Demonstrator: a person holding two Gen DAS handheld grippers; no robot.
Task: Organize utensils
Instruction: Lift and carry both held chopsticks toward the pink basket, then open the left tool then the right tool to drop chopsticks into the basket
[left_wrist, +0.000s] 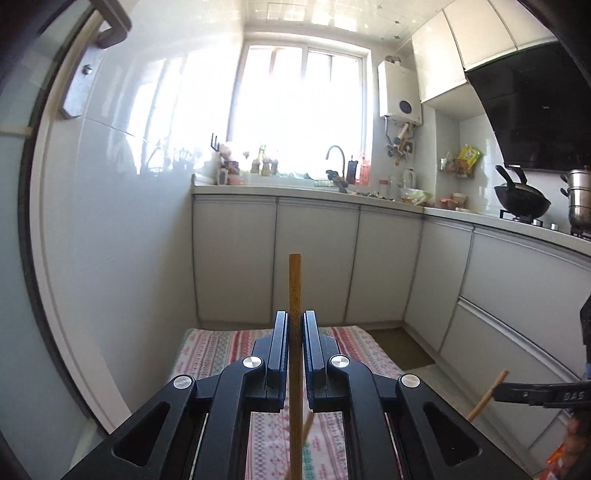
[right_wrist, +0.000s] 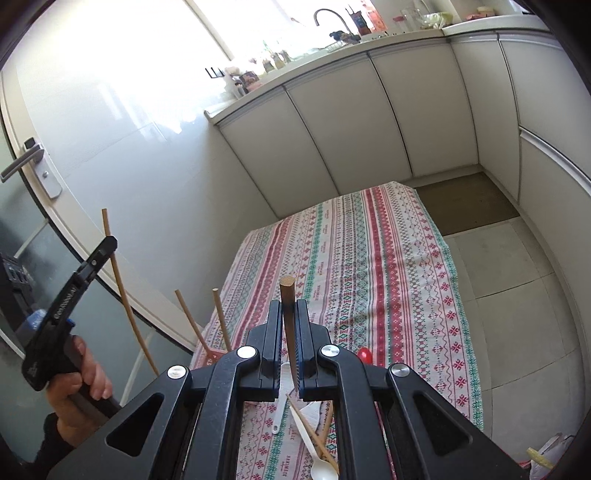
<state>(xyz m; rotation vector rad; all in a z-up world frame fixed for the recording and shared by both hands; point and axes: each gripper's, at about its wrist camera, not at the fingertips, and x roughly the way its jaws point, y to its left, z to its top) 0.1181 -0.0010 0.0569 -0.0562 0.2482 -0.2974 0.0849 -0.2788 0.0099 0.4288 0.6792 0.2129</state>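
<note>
Left gripper (left_wrist: 295, 321) pinched on a bamboo chopstick (left_wrist: 294, 280), stick upright between the pads, top end well above the fingertips, lower length running down past the linkage. Same gripper seen from the right wrist view at far left (right_wrist: 107, 245), held by a hand (right_wrist: 79, 384), thin chopstick (right_wrist: 125, 291) slanting through its tip. Right gripper (right_wrist: 290, 308) clamped on a darker wooden chopstick (right_wrist: 289, 314), round end poking just above the fingertips. Striped tablecloth (right_wrist: 388, 258) below both grippers, covering a small table. On the cloth under the right gripper: white plastic spoon (right_wrist: 317, 467), a second small white spoon (right_wrist: 277, 417), loose chopsticks (right_wrist: 314, 435) crossing them. Two more sticks (right_wrist: 221, 317) standing up from a red holder (right_wrist: 216, 356) at the near-left cloth edge; holder mostly hidden. Small red object (right_wrist: 364, 355) just right of the gripper linkage, identity unclear.
</note>
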